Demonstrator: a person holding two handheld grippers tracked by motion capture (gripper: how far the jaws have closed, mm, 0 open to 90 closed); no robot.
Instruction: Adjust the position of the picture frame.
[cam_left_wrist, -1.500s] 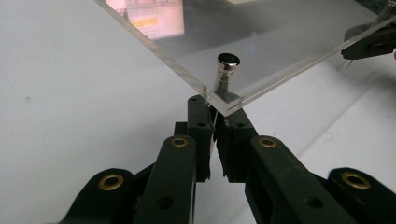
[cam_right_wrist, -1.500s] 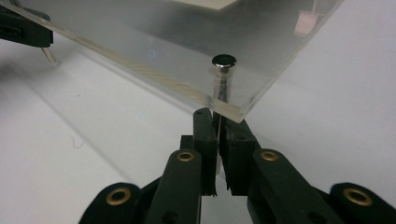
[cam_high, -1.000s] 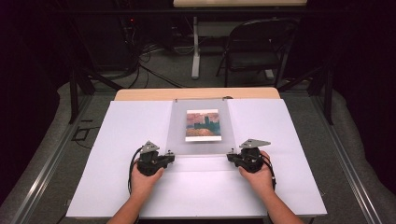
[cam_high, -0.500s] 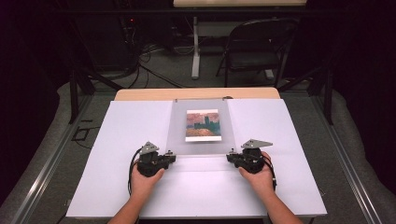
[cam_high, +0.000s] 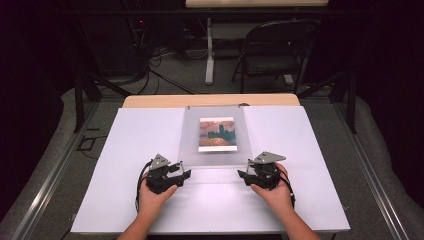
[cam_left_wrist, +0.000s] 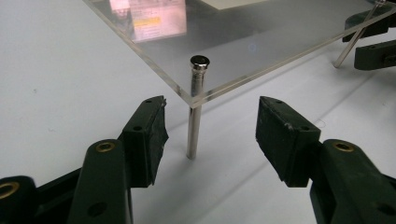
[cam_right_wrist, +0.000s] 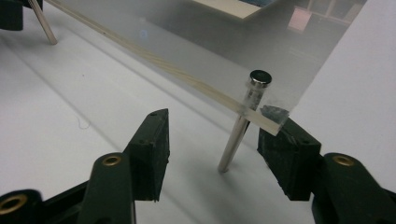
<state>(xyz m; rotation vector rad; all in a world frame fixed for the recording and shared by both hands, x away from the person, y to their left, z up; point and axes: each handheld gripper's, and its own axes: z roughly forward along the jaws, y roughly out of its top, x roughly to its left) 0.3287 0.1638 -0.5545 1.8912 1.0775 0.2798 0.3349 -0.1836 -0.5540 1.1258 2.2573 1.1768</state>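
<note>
From above, a clear acrylic sheet sits at the middle of the white desk, with a small painted picture showing under or on it. The person's hands come in from the near edge. The left hand-held gripper is at the sheet's near left corner and the right hand-held gripper at its near right corner, both pointing inward along the near edge. A folding chair stands on the floor beyond the desk.

Along the left hand-held gripper, the jaws stand wide and have just been opening. Between them, touching neither pad, rises a slim metal standoff post with a round cap. It passes through the corner of the acrylic sheet and holds it raised off the desk. The other gripper shows at the far corner beside a second, leaning post.

Along the right hand-held gripper, the jaws are likewise wide and have just been opening. A capped post stands tilted between them, clear of the left pad. The sheet's corner lies just at the right pad; whether it touches I cannot tell.
</note>
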